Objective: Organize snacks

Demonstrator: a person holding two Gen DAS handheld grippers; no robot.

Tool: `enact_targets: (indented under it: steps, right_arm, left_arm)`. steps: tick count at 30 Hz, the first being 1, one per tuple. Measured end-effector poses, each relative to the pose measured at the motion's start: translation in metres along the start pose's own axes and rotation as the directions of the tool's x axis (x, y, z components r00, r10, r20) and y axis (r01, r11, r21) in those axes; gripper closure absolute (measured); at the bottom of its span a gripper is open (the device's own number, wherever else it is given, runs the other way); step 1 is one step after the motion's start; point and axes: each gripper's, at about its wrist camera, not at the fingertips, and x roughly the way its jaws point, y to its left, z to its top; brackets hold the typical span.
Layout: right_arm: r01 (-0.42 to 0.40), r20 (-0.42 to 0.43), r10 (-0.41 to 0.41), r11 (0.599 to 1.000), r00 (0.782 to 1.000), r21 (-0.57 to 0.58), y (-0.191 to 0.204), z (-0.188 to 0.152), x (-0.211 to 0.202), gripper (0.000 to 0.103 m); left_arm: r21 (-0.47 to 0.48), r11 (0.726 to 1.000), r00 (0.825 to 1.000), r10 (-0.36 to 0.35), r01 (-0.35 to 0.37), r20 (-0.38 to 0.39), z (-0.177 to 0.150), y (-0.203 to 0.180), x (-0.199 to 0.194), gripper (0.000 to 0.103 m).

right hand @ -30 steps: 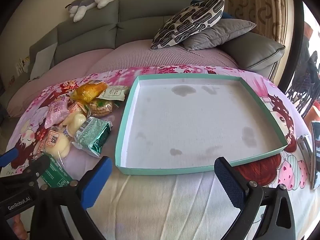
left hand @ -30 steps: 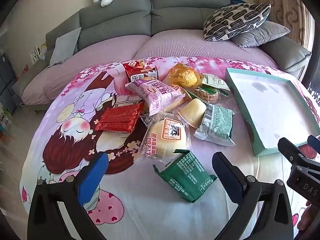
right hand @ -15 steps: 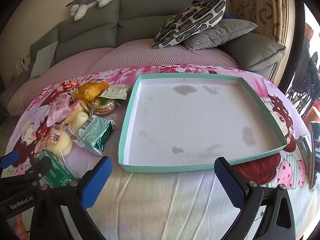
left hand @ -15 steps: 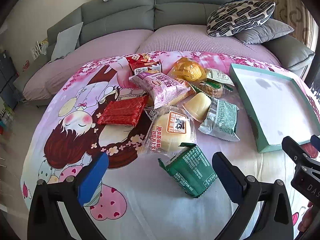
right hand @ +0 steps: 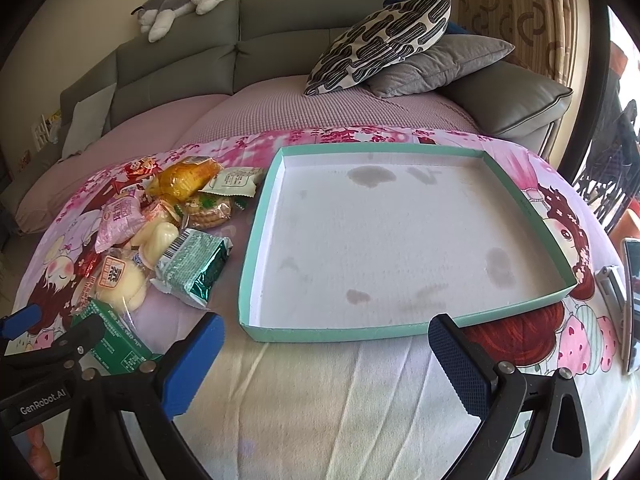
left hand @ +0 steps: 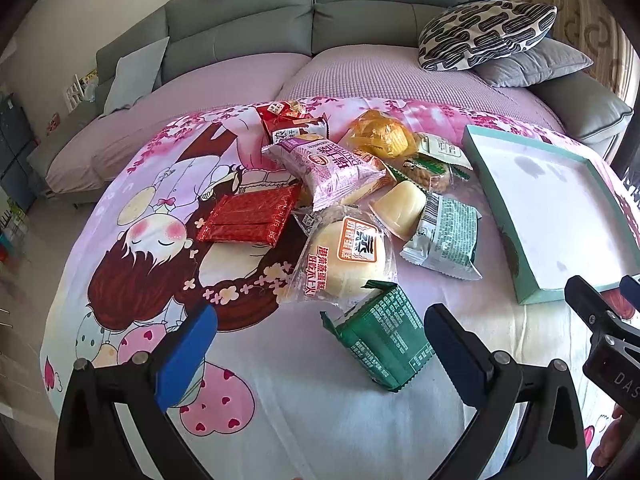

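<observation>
A cartoon-print cloth (left hand: 132, 240) covers the table. On it, a shallow teal-rimmed tray (right hand: 256, 248) sits right of a heap of snacks (left hand: 352, 184). The left gripper (left hand: 320, 344) hovers with fingers spread wide around a green packet (left hand: 380, 340). The right gripper (right hand: 326, 354), also wide apart, hangs before the tray's near rim.

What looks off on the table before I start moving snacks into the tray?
The tray has several dark stains on its white floor, near the far edge and the near right corner. The snacks lie in a loose overlapping heap; the green packet sits apart, tilted with one end raised. Nothing looks spilled or torn.
</observation>
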Motion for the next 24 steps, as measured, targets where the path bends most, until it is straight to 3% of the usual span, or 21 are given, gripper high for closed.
enact_targets:
  steps: [11, 24]
  right_arm:
    - [-0.002, -0.004, 0.002, 1.000, 1.000, 0.003, 0.002, -0.002, 0.001, 0.000]
    - [-0.003, -0.006, 0.003, 1.000, 1.000, 0.009, 0.001, -0.001, 0.002, 0.000]
  left_arm:
    - [-0.043, 0.996, 0.997, -0.079, 0.079, 0.005, 0.001, 0.006, 0.001, 0.000]
    - [-0.063, 0.995, 0.997, -0.078, 0.078, 0.012, 0.001, 0.011, 0.001, 0.000]
